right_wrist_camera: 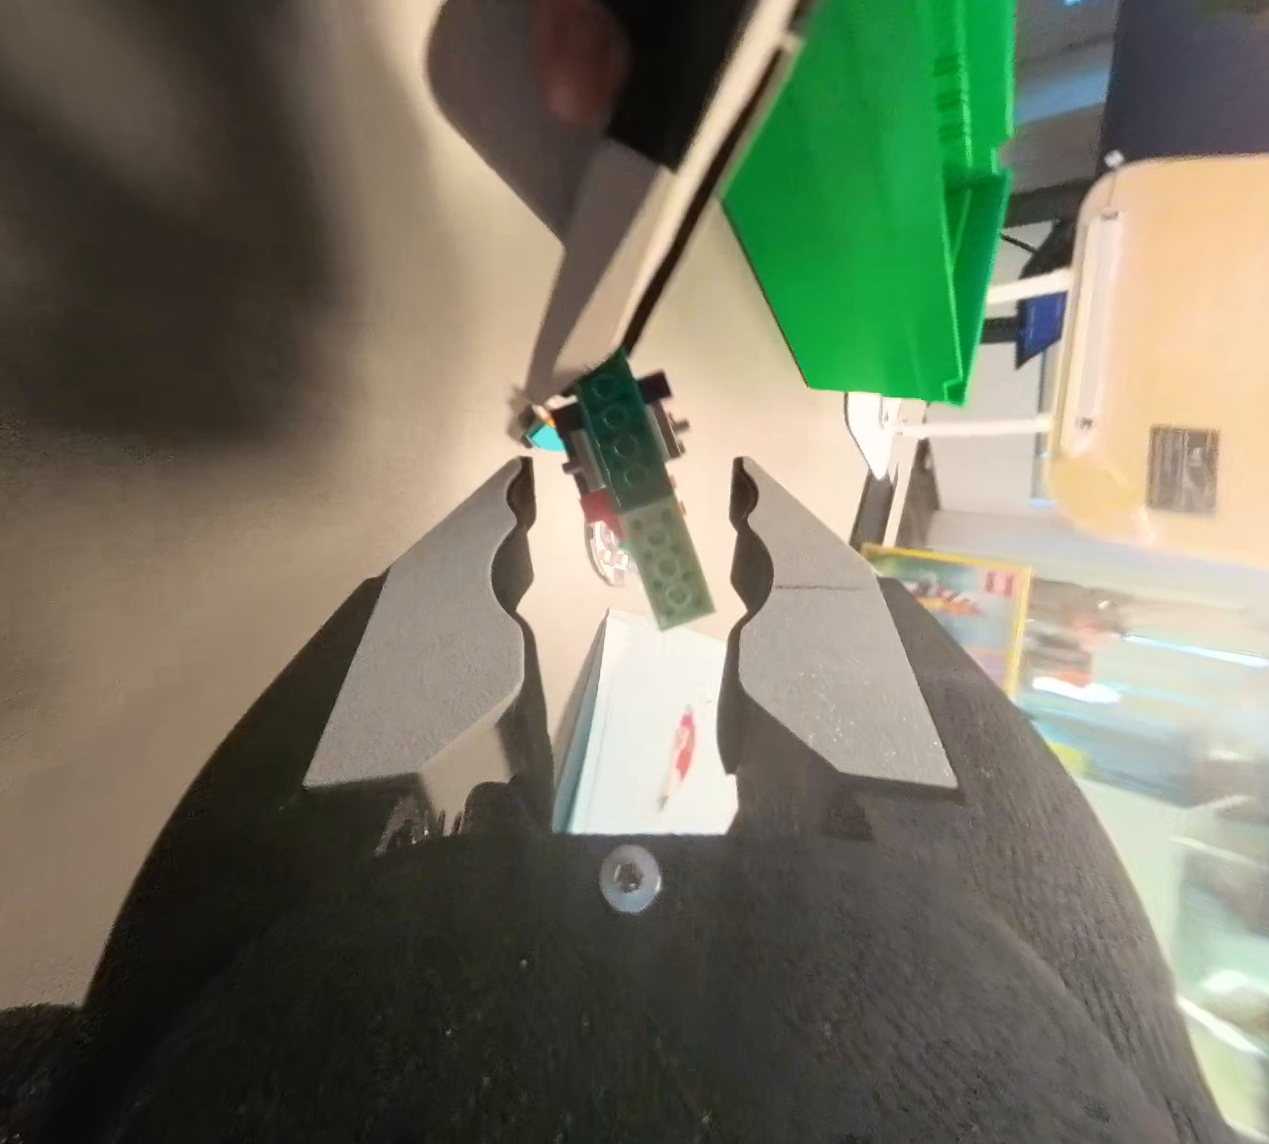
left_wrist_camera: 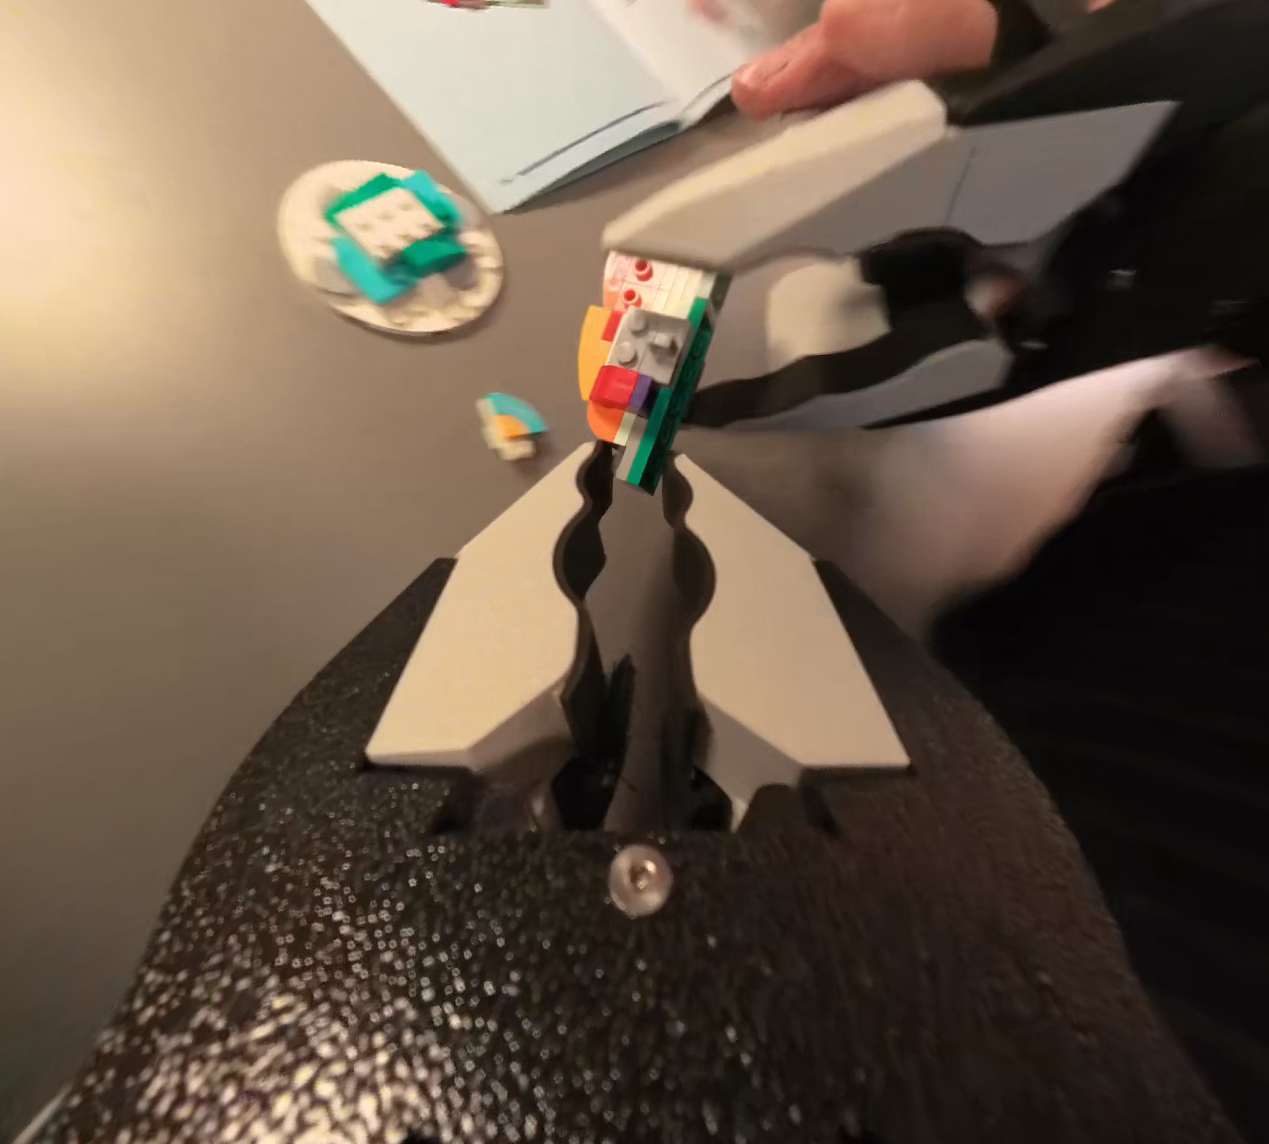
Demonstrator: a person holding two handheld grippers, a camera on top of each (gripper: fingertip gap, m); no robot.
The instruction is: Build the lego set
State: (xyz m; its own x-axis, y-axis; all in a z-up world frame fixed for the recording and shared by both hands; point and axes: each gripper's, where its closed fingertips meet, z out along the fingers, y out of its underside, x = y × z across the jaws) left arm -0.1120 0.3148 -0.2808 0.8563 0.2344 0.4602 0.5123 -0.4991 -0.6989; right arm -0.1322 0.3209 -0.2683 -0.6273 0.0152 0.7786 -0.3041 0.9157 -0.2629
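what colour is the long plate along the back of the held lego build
Dark green plate, with a paler green stretch at one end; right wrist view shows it best.

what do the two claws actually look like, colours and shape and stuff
The left claw and right claw look alike. Each has two pale grey wedge-shaped plastic fingers with wavy, scalloped inner edges. They sit in a black rough-textured plastic body with a round silver screw at its centre. No cables or markings show.
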